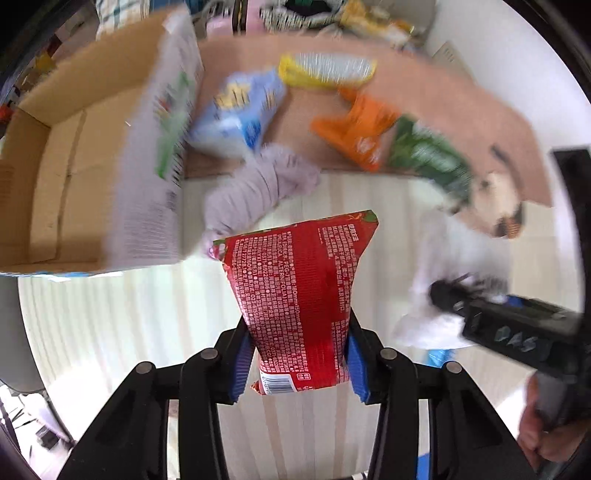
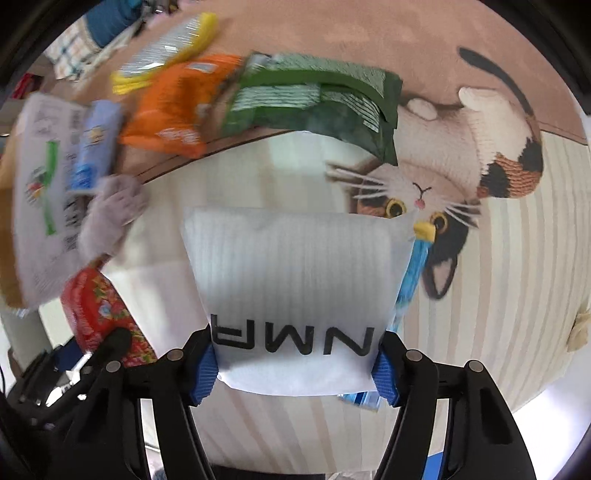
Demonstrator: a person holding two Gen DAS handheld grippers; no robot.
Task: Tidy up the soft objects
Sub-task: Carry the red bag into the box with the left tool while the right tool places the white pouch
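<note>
My left gripper (image 1: 300, 363) is shut on a red soft packet (image 1: 301, 295) and holds it above the striped floor mat; the packet also shows in the right wrist view (image 2: 99, 314). My right gripper (image 2: 297, 365) is shut on a white foam pouch (image 2: 295, 280) with black letters; a blue packet (image 2: 410, 284) sits behind it. The pouch and right gripper show blurred in the left wrist view (image 1: 439, 295). An open cardboard box (image 1: 66, 166) stands left. A grey knitted cloth (image 1: 258, 192), a blue pack (image 1: 240, 110), a yellow pack (image 1: 325, 70), an orange pack (image 1: 358, 129) and a green pack (image 1: 432, 158) lie ahead.
A pink rug with a cat picture (image 2: 443, 177) lies under the packs. The striped mat (image 2: 498, 295) covers the near floor. Cluttered items (image 1: 332, 14) sit at the far edge. The box's white flap (image 1: 162, 147) hangs towards the packs.
</note>
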